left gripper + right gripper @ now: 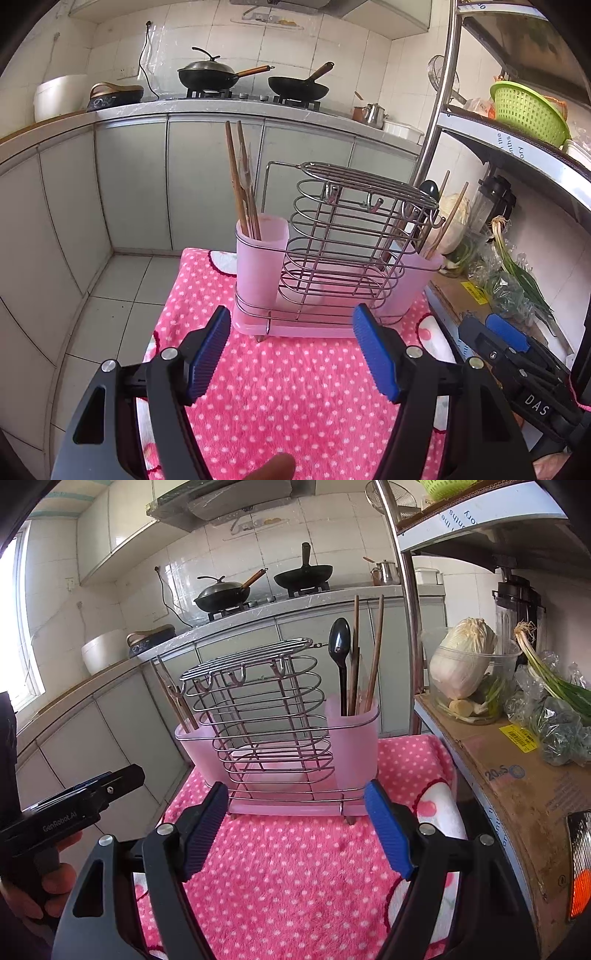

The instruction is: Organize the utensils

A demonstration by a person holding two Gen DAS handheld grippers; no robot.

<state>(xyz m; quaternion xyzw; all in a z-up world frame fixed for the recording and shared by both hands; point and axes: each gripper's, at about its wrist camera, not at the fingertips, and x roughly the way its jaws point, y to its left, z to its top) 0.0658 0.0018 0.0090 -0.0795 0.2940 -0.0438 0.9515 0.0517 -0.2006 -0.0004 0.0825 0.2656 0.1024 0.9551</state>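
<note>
A wire utensil rack [343,243] [266,716] stands on a pink dotted cloth [288,391] [295,871], with a pink cup at each end. The left cup [260,258] [201,746] holds brown chopsticks [242,184] [173,698]. The right cup [421,280] [354,746] holds chopsticks [375,653] and a black spoon [340,646]. My left gripper [291,350] is open and empty, just in front of the rack. My right gripper [295,830] is open and empty, also in front of the rack; it shows at the right of the left wrist view [506,339].
A metal shelf [517,775] stands right of the cloth with cabbage [461,657], scallions [546,675] and a cardboard sheet. Behind are grey cabinets [214,184] and a counter with two woks [207,75]. Tiled floor [114,295] lies left of the cloth.
</note>
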